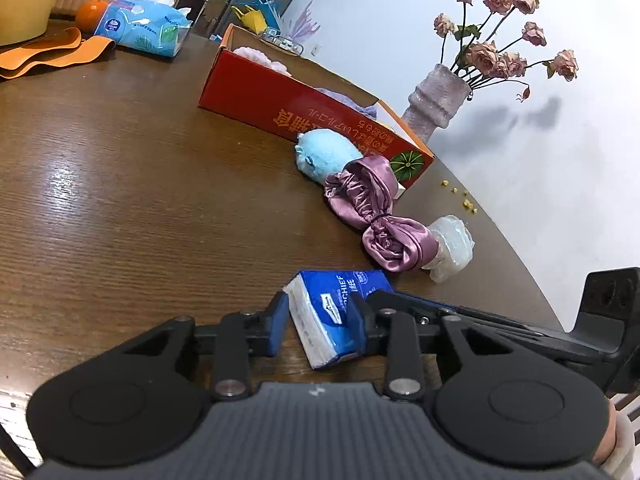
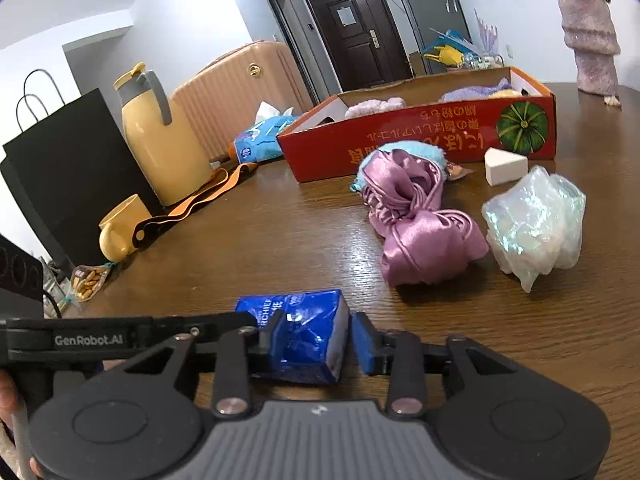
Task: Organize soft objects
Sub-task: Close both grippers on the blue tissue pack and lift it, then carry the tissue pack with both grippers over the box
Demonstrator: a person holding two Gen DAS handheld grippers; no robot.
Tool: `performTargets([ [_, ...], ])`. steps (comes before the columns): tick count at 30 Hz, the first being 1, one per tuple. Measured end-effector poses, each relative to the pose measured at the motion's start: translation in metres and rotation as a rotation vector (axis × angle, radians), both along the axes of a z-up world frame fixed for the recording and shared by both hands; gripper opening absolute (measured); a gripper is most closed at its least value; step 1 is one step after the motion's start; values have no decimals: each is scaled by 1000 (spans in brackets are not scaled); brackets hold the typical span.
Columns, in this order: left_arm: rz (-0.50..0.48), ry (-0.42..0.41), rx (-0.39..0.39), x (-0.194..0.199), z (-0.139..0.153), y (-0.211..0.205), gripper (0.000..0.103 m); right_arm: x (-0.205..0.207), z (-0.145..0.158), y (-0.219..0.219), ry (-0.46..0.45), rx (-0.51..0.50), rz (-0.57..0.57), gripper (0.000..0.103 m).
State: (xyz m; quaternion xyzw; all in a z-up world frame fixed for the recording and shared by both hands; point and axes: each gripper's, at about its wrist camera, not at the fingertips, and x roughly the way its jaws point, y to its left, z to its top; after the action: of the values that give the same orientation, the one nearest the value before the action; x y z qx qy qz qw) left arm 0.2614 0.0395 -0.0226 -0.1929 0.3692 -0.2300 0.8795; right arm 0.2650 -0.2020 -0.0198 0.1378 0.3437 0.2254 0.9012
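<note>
A blue tissue pack [image 1: 332, 314] lies on the brown table between the fingers of both grippers. My left gripper [image 1: 318, 326] is open around it, with small gaps at the pads. My right gripper [image 2: 316, 342] is open around the same pack [image 2: 308, 336] from the other side. Beyond lie a pink satin cloth [image 1: 376, 216] [image 2: 416, 216], a blue plush toy [image 1: 324, 154], a crumpled clear plastic bag [image 2: 536, 224] [image 1: 450, 246] and a white sponge wedge [image 2: 504, 166]. The red cardboard box [image 1: 288, 102] [image 2: 420, 140] holds pale soft items.
A vase [image 1: 434, 96] of dried roses stands behind the box near the wall. A yellow jug [image 2: 160, 136], yellow mug [image 2: 120, 228], black bag [image 2: 68, 168], orange strap [image 2: 200, 196] and blue wipes pack [image 1: 142, 26] sit at the table's far side. An orange [image 1: 91, 14] lies there too.
</note>
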Motion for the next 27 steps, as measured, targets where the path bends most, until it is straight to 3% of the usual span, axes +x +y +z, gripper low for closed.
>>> performTargets([
  [3, -2, -2, 2, 0, 0, -1, 30, 2, -2, -2, 6, 19, 7, 35],
  [5, 0, -10, 10, -2, 0, -3, 29, 1, -4, -2, -3, 35, 21, 28],
  [12, 24, -41, 25, -12, 7, -5, 24, -7, 1, -1, -29, 24, 12, 26],
  [18, 12, -133, 6, -7, 38, -11, 25, -6, 30, -12, -108, 32, -4, 25],
  [23, -26, -251, 6, 50, 86, -30, 25, 39, 79, -29, -218, 11, -37, 25],
  [27, -45, -231, -3, 132, 107, -53, 25, 108, 104, -44, -235, -33, -78, 24],
])
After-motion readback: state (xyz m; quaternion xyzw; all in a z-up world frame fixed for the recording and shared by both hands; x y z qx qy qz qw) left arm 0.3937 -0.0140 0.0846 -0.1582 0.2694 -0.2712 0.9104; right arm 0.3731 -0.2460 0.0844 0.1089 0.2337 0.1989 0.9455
